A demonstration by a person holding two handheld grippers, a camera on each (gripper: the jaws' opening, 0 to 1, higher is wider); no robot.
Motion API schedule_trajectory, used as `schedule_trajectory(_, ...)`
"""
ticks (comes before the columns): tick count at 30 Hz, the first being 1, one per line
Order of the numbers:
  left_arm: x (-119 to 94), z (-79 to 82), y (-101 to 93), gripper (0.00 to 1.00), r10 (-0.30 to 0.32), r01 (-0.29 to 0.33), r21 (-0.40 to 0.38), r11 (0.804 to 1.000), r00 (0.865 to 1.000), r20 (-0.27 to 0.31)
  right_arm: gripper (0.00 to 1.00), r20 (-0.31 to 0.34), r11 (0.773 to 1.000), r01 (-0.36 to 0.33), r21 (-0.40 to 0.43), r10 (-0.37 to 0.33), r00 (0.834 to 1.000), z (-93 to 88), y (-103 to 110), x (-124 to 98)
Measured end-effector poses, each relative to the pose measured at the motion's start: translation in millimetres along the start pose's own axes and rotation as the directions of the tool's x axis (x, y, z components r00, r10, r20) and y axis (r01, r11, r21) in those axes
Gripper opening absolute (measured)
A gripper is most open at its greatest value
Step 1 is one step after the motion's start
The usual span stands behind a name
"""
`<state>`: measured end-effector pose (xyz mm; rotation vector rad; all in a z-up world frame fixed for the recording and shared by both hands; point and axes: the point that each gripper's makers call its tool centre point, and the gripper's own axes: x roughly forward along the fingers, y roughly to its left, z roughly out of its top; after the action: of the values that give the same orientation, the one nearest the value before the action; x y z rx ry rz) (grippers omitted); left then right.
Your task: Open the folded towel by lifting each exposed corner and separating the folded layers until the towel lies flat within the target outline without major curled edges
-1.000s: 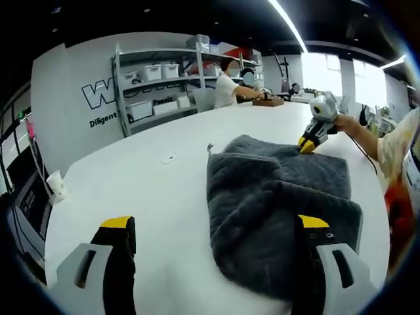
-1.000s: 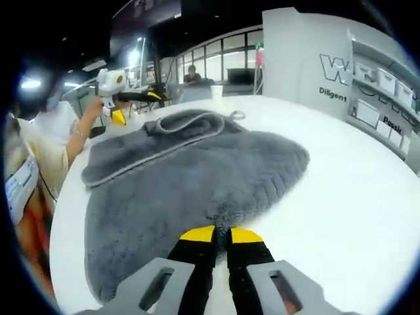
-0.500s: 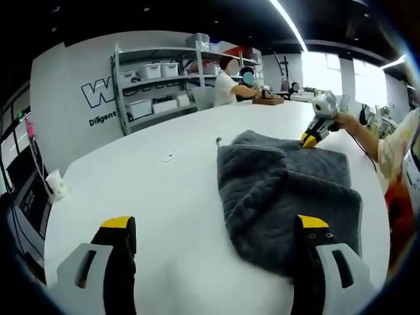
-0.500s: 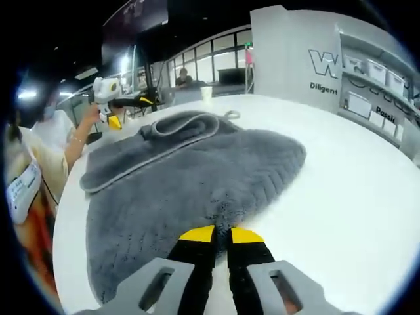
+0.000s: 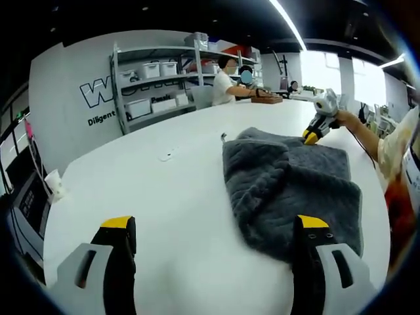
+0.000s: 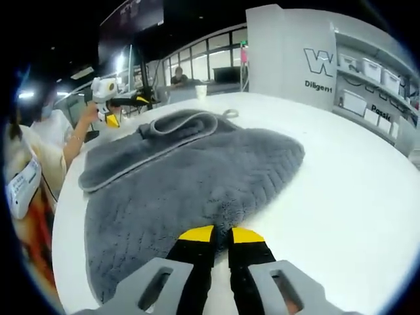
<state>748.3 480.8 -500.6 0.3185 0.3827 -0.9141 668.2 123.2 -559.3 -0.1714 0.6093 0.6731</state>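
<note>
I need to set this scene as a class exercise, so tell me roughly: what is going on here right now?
A person with a two-jaw gripper in each hand is unfolding a grey towel on a white table. The right gripper is shut on the towel's near edge. The left gripper is open, with one jaw over the towel. The towel is not flat: a folded layer with a pale hem lies across its far side.

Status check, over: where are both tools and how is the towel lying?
Right tool shut on grey towel edge. Left tool open, off the cloth. Towel bunched, layers overlapping, not flat. White table around it bare.
</note>
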Motion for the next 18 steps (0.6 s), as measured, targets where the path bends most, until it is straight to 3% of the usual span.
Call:
schedule_trajectory(4, 1, -0.7, -1.1, 0.98, -0.006, 0.006, -0.002, 1.0, 1.0, -0.003, 0.21, -0.021, 0.998, 0.055, -0.019, -0.056, 0.998, 0.4, -8, -3)
schedule_trajectory(9, 4, -1.6, -6.2, 0.98, -0.015, 0.015, 0.005, 1.0, 1.0, -0.011, 0.62, -0.005, 0.994, 0.108, 0.006, -0.108, 0.994, 2.9, -21, -9)
schedule_trajectory(13, 6, 1.0, -9.9, 0.98, -0.023, 0.023, 0.008, 1.0, 1.0, -0.002, 0.74, 0.005, 0.991, 0.128, 0.029, -0.128, 0.992, 4.6, -24, -14)
schedule_trajectory(16, 10, 1.8, -17.1, 0.98, -0.042, 0.042, 0.027, 0.999, 0.999, -0.006, 0.93, 0.033, 0.989, 0.141, 0.051, -0.143, 0.989, 11.5, -28, -16)
schedule_trajectory(18, 12, 2.9, -21.5, 0.98, -0.051, 0.051, 0.042, 0.998, 0.999, -0.008, 0.99, 0.04, 0.988, 0.141, 0.057, -0.143, 0.989, 13.3, -28, -17)
